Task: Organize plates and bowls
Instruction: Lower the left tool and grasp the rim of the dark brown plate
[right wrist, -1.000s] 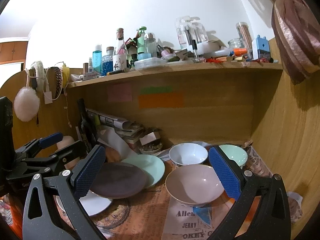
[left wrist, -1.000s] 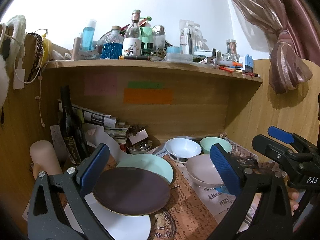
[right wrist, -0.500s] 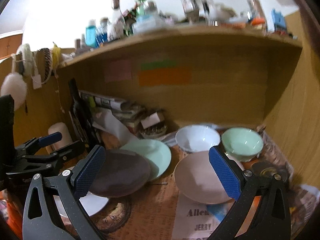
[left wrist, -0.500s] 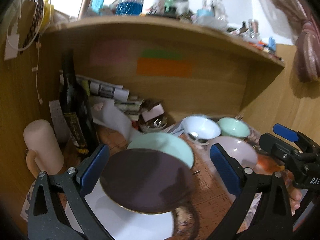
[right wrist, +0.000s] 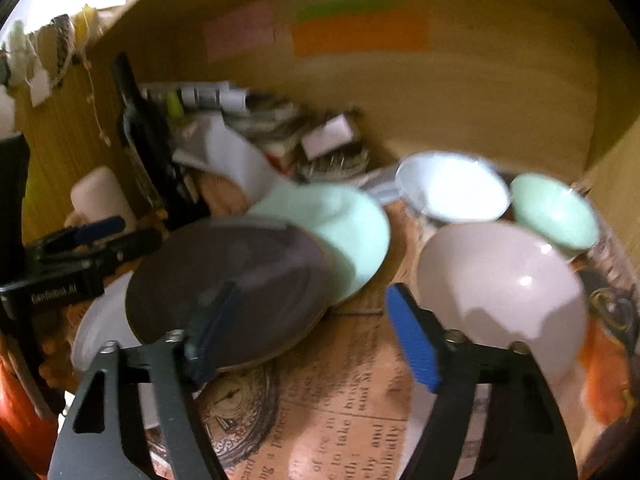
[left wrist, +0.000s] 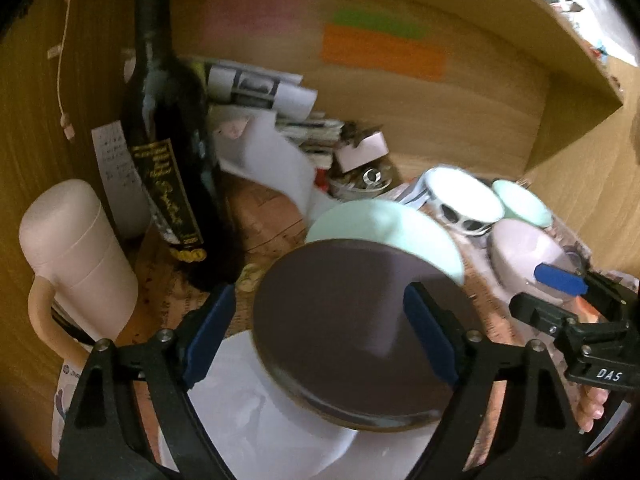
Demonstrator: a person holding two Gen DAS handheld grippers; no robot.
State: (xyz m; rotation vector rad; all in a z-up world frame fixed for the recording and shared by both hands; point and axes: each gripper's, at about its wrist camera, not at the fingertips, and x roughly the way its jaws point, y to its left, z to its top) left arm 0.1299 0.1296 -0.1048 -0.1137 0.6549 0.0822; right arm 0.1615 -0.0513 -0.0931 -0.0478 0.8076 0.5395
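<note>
Under the brown plate (left wrist: 352, 320), white plate (left wrist: 256, 412) half hidden, blurred

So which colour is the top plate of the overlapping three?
Dark brown-purple plate, with a thin pale rim. The left wrist view shows it best.

Both grippers are black angular frames with silver screws and blue pads on the fingers (left wrist: 210, 336). Seen just right of the dark plate (left wrist: 344, 320), the right gripper (left wrist: 560, 292) bears white "DAS" lettering
</note>
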